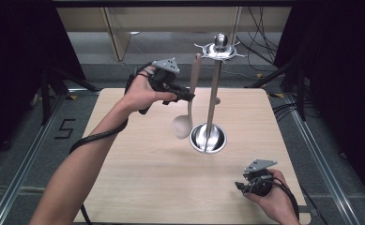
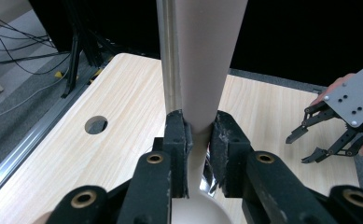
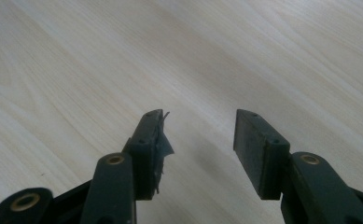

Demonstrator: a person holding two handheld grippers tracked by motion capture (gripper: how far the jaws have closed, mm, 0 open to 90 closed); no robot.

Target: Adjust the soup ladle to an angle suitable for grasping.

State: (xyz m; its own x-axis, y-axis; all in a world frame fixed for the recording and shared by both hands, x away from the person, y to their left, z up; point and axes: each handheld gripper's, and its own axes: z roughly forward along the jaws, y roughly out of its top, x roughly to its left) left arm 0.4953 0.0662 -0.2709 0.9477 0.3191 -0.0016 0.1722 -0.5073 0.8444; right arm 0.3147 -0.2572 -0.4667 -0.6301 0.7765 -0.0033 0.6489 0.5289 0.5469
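Note:
A beige spoon (image 1: 194, 82) hangs upright, its bowl (image 1: 182, 126) low and its handle top close to the hook ring of a metal stand (image 1: 212, 93). Whether it hangs on a hook I cannot tell. My left gripper (image 1: 189, 96) is raised over the table's far half and shut on the spoon's handle. In the left gripper view the jaws (image 2: 198, 135) pinch the beige handle (image 2: 202, 70), with the stand's pole (image 2: 169, 56) just behind. My right gripper (image 1: 239, 186) rests low near the front right corner, open, with nothing in it (image 3: 198, 126).
The stand's round steel base (image 1: 208, 138) sits mid-table on the light wooden table (image 1: 138, 178). A round hole (image 2: 96, 124) lies in the tabletop beyond the stand. Black cables and dark frames surround the table. The right gripper (image 2: 305, 144) is also in the left gripper view.

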